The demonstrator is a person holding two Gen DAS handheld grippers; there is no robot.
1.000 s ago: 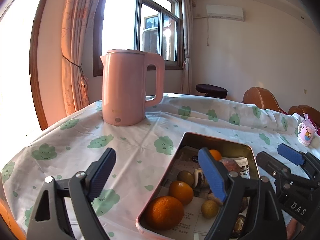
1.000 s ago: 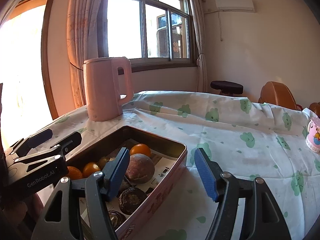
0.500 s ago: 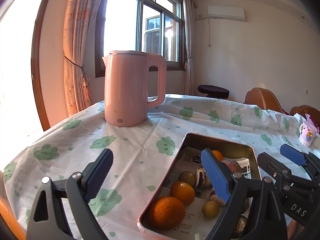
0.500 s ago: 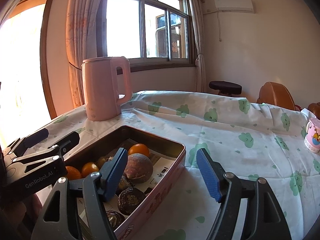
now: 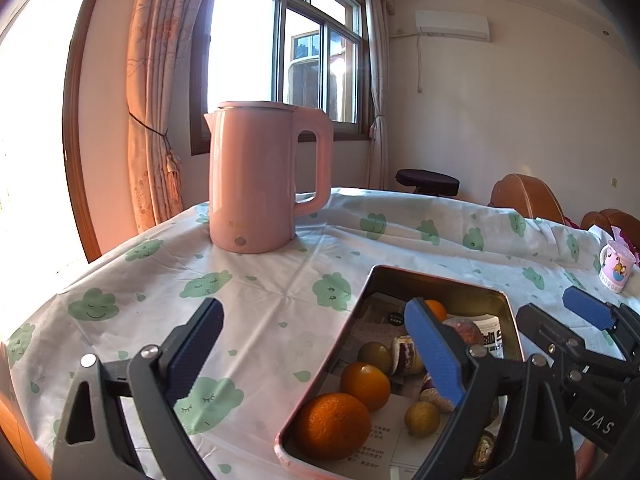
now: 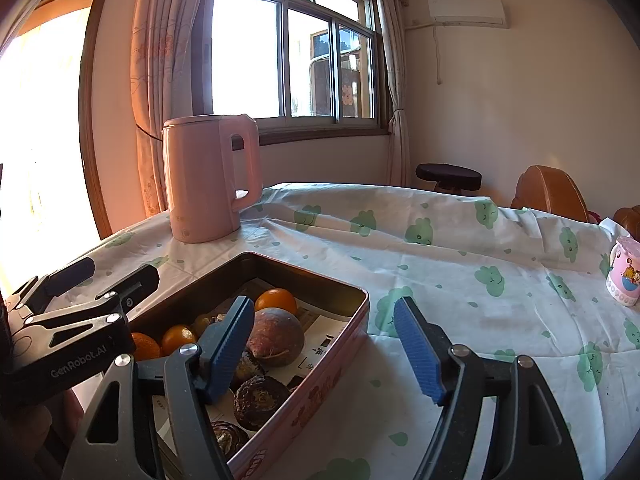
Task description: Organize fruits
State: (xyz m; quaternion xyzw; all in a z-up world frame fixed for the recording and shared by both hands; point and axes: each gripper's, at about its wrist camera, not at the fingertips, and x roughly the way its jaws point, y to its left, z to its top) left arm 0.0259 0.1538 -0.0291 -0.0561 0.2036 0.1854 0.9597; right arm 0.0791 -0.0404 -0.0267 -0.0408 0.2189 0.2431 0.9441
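A pink metal tin (image 5: 440,280) (image 6: 304,270) lined with paper holds several fruits: a big orange (image 5: 332,426), a smaller orange (image 5: 365,380), a purple passion fruit (image 6: 274,336), and dark wrinkled fruits (image 6: 260,396). My left gripper (image 5: 314,308) straddles the tin's left wall. Its jaws are opening and grip nothing, one finger over the cloth, one over the fruit. My right gripper (image 6: 323,304) straddles the tin's right wall, open and still widening. Its left pad is in front of the passion fruit, and whether they touch I cannot tell.
A tall pink kettle (image 5: 256,176) (image 6: 204,180) stands behind the tin on the cloud-print tablecloth (image 6: 460,280). A small pink mug (image 6: 624,276) sits at the far right edge. Brown chair backs (image 6: 552,192) and a dark stool (image 6: 448,174) stand beyond the table.
The jaws of both grippers have spread a little wider. Neither hand has shifted, and the fruits lie as before.
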